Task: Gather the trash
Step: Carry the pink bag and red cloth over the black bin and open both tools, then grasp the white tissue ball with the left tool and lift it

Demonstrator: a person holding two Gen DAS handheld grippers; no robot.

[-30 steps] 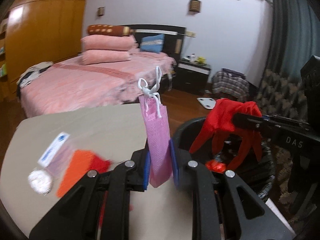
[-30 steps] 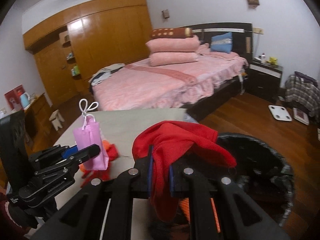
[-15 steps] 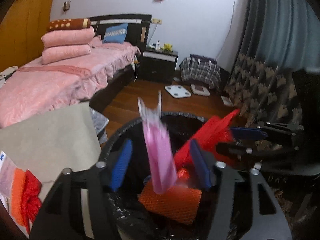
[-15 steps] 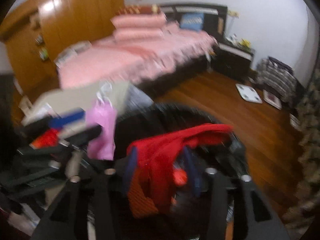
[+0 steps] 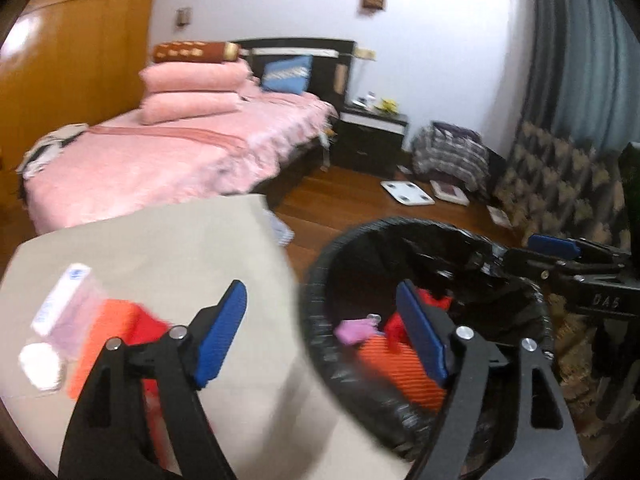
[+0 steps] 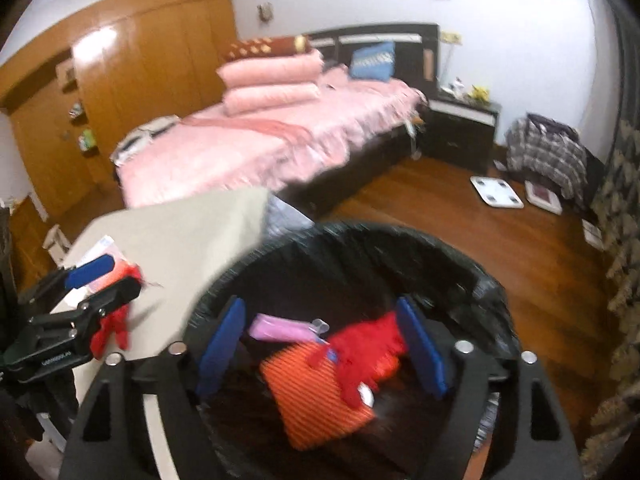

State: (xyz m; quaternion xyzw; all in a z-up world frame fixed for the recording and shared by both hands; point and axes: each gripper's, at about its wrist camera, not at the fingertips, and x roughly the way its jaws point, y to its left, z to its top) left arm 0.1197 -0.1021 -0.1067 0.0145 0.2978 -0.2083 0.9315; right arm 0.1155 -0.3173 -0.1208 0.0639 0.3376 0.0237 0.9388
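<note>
A black-lined trash bin (image 5: 508, 276) (image 6: 452, 248) stands beside the beige table (image 5: 168, 248) (image 6: 176, 232). Inside it lie a pink pouch (image 6: 280, 329) (image 5: 354, 330), a red cloth (image 6: 368, 350) and an orange ribbed pad (image 6: 316, 392) (image 5: 394, 364). My left gripper (image 5: 320, 328) is open and empty, straddling the table edge and the bin rim; it also shows in the right wrist view (image 6: 102, 280). My right gripper (image 6: 320, 344) is open and empty above the bin; it also shows in the left wrist view (image 5: 556, 252).
On the table's left lie an orange-red item (image 5: 116, 332), a clear packet with a white label (image 5: 64, 300) and a small round white object (image 5: 40, 364). A pink bed (image 5: 168, 152), dark nightstand (image 5: 372, 136), white scale (image 5: 406, 193) and patterned chair (image 5: 560, 184) stand beyond.
Both grippers opened over the bin. The pink pouch dropped from the left and the red cloth from the right; both now lie in the bin. The left gripper swung back toward the table.
</note>
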